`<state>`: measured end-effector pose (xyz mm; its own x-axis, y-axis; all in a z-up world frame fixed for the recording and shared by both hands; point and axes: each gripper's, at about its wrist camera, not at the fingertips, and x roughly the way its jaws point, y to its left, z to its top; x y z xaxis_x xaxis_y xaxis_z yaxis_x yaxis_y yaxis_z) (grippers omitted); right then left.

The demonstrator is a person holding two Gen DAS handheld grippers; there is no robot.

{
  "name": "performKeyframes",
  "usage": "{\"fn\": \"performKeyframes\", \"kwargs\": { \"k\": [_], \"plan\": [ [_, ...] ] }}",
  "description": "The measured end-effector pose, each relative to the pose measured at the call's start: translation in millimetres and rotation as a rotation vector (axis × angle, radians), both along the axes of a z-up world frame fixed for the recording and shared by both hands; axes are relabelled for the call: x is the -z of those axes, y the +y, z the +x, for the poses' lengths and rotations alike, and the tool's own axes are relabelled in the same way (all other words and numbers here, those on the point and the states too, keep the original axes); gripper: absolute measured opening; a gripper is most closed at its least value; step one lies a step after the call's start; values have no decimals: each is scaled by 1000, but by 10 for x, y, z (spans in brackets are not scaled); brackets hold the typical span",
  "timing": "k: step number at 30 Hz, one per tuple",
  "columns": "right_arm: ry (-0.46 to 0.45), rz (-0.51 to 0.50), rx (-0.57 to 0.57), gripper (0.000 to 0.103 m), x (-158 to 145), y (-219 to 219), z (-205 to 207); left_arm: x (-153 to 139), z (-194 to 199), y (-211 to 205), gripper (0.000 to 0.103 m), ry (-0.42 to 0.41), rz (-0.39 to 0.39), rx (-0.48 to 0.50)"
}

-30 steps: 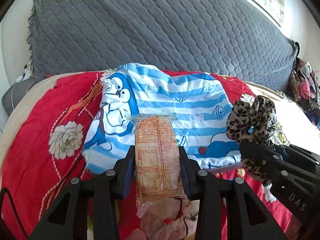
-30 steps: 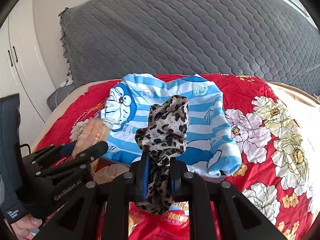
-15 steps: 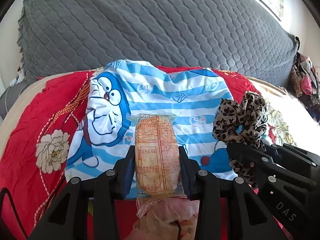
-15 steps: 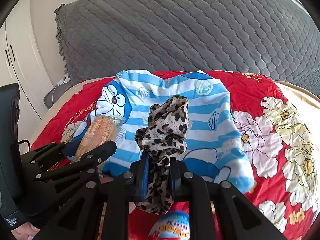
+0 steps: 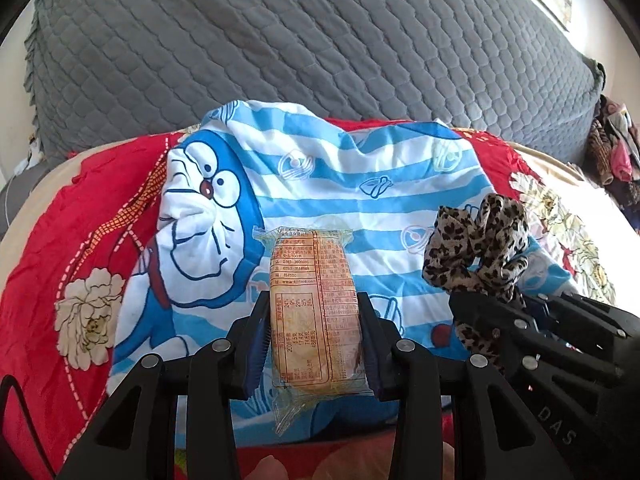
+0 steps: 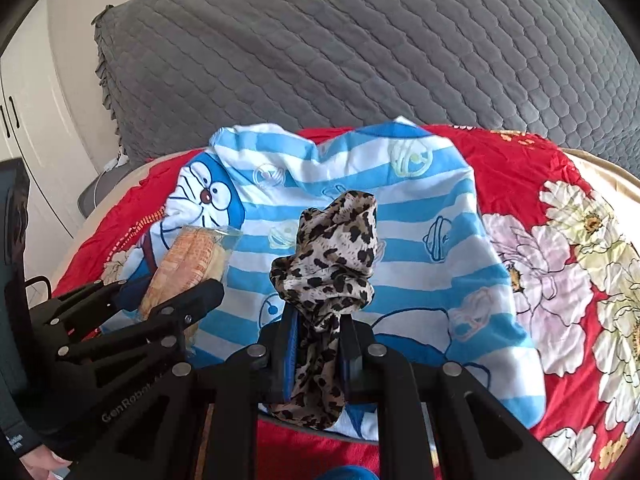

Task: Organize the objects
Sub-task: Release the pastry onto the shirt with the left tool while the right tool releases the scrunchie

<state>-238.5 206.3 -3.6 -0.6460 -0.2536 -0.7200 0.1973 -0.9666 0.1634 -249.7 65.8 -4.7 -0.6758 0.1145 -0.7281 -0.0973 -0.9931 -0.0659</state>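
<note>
My left gripper (image 5: 314, 334) is clamped on a wrapped snack cake (image 5: 314, 312), held lengthwise above the blue striped cartoon cloth (image 5: 340, 196) at 12 o'clock. My right gripper (image 6: 318, 350) is clamped on a leopard-print scrunchie (image 6: 332, 268), over the same cloth, which lies on the red floral bedspread (image 6: 560, 248).

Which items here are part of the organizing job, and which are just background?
In play: snack packet in left gripper; leopard scrunchie in right gripper; striped cartoon cloth beneath them.
Background: red floral bedspread, grey quilted cover, clothes pile.
</note>
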Motion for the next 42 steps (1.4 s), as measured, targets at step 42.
{"fn": "performKeyframes", "kwargs": {
  "k": [42],
  "plan": [
    [-112,-4,16,36,229,38,-98,209,62,-61,53,-80,24,-4]
  ]
}}
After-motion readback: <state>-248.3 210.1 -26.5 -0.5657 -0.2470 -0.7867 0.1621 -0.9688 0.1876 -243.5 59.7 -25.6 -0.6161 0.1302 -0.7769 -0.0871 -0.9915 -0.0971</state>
